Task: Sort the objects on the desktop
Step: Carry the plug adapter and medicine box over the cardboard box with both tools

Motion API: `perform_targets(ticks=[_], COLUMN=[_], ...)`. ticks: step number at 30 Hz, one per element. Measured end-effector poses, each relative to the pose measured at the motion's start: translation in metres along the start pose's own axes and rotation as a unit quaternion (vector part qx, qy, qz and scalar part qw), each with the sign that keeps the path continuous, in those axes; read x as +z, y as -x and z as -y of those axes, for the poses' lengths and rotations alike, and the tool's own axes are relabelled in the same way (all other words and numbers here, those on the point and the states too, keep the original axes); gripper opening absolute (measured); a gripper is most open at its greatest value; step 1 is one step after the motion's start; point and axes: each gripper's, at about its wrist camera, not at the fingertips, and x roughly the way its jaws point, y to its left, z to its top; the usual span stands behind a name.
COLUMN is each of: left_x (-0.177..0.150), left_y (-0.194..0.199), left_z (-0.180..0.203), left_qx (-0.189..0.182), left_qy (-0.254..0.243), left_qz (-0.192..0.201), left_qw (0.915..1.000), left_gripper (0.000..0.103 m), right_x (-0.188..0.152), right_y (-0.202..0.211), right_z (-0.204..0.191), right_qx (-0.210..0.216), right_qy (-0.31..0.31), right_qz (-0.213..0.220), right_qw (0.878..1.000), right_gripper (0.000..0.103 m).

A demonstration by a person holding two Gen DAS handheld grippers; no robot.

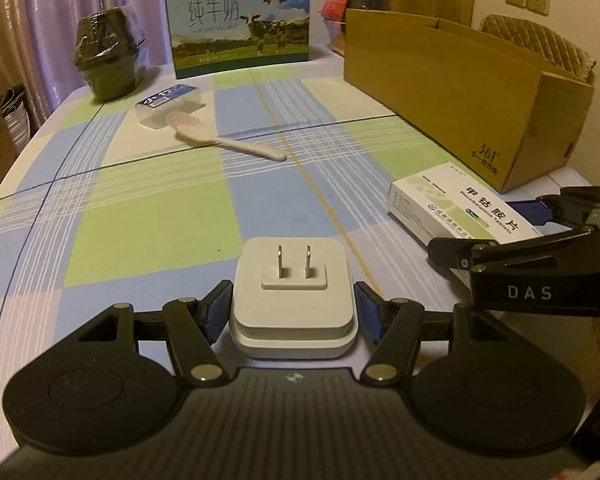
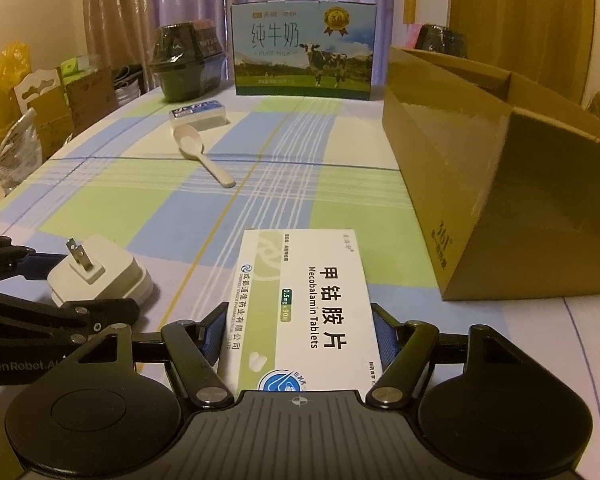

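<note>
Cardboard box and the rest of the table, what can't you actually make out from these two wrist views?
- Cardboard box contents: both views, hidden by its own walls.
- Tablet box near end: right wrist view, covered by the gripper body.
- Grip contact on the white plug adapter: left wrist view, pads beside it, touching unclear.
- Small clear box label: too small.

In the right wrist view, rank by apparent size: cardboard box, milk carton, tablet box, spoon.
1. Brown open cardboard box
2. White Mecobalamin tablet box, enlarged by nearness
3. Blue-green cow-print milk carton, far, possibly truly bigger
4. Beige plastic spoon

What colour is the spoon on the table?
Cream-white spoon; the right wrist view shows it best.
</note>
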Motion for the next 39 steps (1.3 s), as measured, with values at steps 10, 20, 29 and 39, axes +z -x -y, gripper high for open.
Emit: perform_targets(ticks=[10, 20, 29, 39], left_x=[0.004, 0.013, 0.013, 0.018], left_y=[0.014, 0.044, 0.07, 0.091], left_z=[0.008, 0.02, 0.04, 0.055], left_qx=[-0.002, 0.001, 0.004, 0.004], left_qy=[-0.001, 0.018, 0.016, 0.007], left_qz=[0.014, 0.036, 0.044, 0.056], left_qw=[0.9999, 0.9992, 0.9989, 0.9984], left_gripper=[0.06, 0.06, 0.06, 0.06], right_x=[0.002, 0.003, 0.001, 0.0], right_y=[0.019, 0.045, 0.075, 0.098], right_z=[0.002, 0.005, 0.011, 0.016], right_qx=[-0.002, -0.003, -0.009, -0.013], right_qy=[-0.008, -0.026, -0.047, -0.06], right_qz=[0.015, 0.033, 0.051, 0.07], right_qw=[1.0, 0.999, 0.998, 0.996], right_gripper=[0.068, 0.068, 0.068, 0.068])
